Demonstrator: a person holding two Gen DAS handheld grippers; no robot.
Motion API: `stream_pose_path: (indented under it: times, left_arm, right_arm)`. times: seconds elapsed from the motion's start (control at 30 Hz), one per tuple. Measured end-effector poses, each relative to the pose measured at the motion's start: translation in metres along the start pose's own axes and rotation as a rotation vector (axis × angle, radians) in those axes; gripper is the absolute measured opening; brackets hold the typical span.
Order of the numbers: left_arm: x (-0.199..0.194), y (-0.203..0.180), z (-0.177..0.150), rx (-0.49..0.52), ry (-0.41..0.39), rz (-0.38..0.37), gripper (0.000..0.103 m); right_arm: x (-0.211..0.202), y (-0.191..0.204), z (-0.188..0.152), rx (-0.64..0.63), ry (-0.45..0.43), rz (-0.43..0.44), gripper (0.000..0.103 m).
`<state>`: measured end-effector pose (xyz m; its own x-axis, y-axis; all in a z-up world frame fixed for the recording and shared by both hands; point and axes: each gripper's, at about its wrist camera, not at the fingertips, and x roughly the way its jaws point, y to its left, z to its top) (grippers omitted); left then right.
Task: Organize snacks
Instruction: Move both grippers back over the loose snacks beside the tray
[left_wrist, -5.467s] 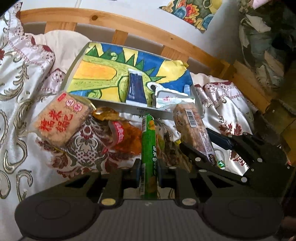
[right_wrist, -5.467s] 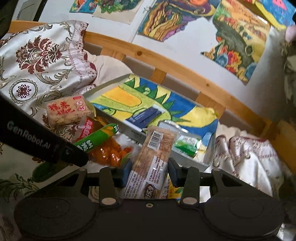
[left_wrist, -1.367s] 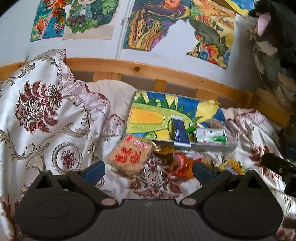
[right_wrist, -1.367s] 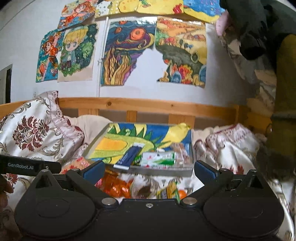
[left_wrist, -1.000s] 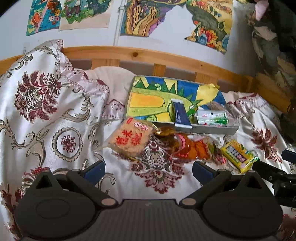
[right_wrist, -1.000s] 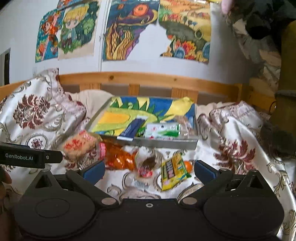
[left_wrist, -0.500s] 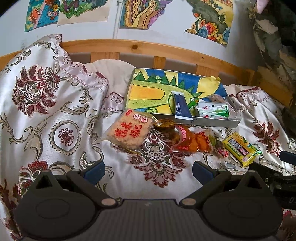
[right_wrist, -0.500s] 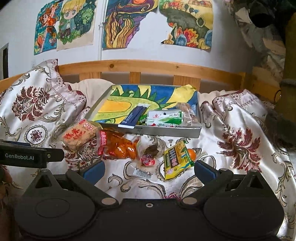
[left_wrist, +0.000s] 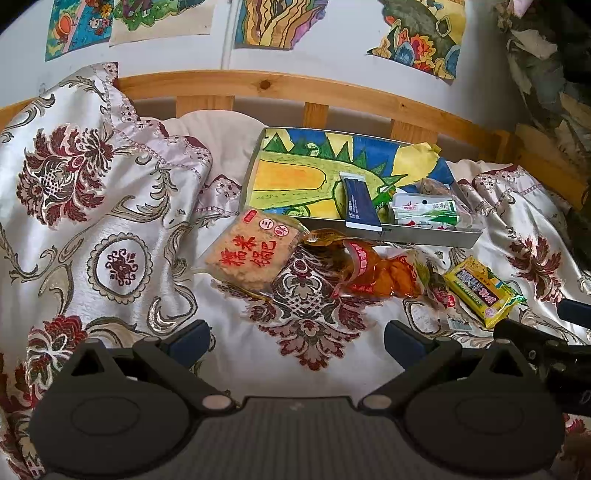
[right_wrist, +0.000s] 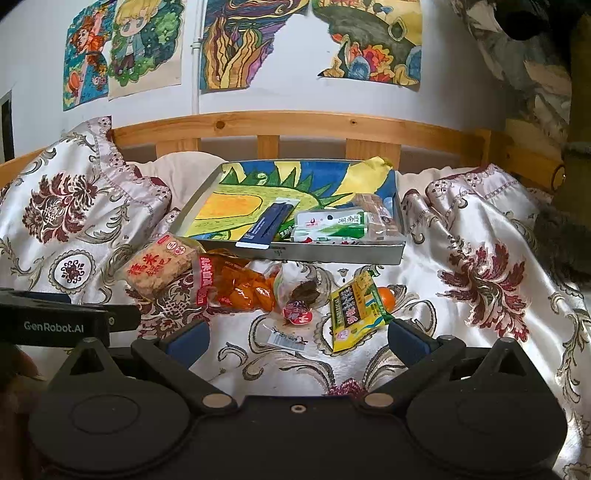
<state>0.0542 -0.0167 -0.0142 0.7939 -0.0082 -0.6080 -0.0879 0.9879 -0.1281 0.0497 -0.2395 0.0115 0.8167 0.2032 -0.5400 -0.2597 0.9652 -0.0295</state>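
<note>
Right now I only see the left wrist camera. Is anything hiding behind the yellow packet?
Observer: Yes. In the right wrist view an orange snack peeks out from behind the yellow packet.
Operator: What's in the see-through bag beside it?
Observer: The clear packet holds a dark brown piece above a round red label.
Operator: Are my other jaws open?
Observer: The right gripper has its jaws wide apart, holding nothing.
</note>
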Motion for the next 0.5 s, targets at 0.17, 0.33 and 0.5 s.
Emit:
stream_pose_path:
  times: [0.17,0.33,0.5]
  left_arm:
    - [0.008,-0.005,0.002,0.009,0.01,-0.001,0.102]
    - [0.019,-0.008,0.006,0.005,0.023,0.001,0.102]
    - [0.032,-0.013,0.011,0.01,0.024,-0.007,0.102]
  right_arm:
    - [0.003,-0.002,0.004,0.002,-0.002,0.002,0.102]
    - [0.007,-0.006,0.01,0.0,-0.012,0.004,0.102]
    - [0.011,-0.012,0.017,-0.005,-0.03,-0.002,0.102]
